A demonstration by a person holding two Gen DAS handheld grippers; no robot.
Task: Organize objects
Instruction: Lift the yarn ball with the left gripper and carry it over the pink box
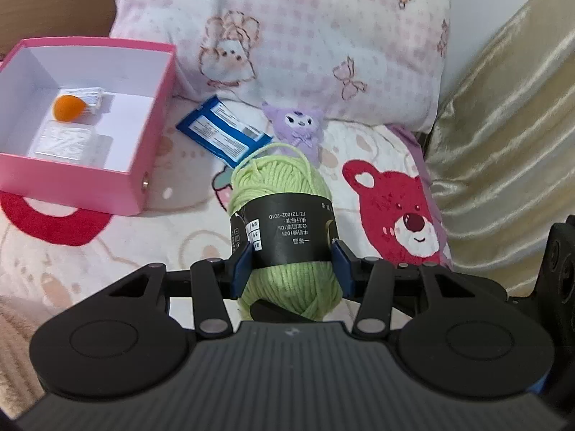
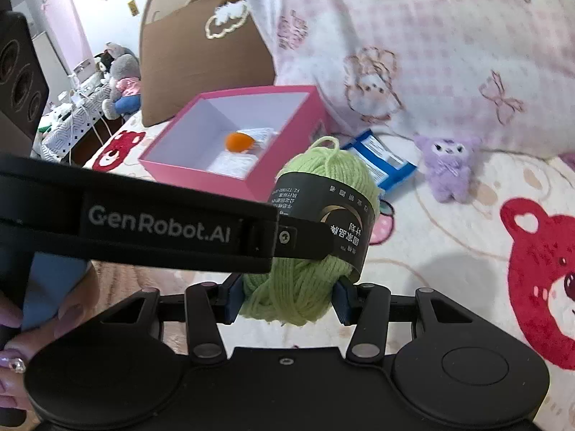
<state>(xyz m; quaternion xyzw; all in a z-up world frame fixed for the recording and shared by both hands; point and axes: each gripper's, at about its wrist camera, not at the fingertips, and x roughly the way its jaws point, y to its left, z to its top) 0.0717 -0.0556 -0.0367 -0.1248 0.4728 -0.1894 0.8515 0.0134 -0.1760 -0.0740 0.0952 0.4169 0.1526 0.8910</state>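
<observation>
A green yarn ball [image 1: 284,194] with a black paper band sits between the blue pads of my left gripper [image 1: 291,265], which is shut on it above the blanket. In the right wrist view the same yarn ball [image 2: 309,287] also sits between the pads of my right gripper [image 2: 287,300], which looks shut on its lower end, while the left gripper's black finger [image 2: 143,226] crosses from the left. An open pink box [image 1: 151,72] stands at the left and holds an orange ball [image 1: 68,107] and clear packets.
A blue packet [image 1: 222,131] and a small purple plush [image 1: 294,125] lie on the bear-print blanket [image 1: 399,208] beyond the yarn. A pink patterned pillow [image 1: 305,36] lies behind them, a gold cushion [image 1: 503,125] at the right, and a cardboard box [image 2: 201,54] behind the pink box [image 2: 294,151].
</observation>
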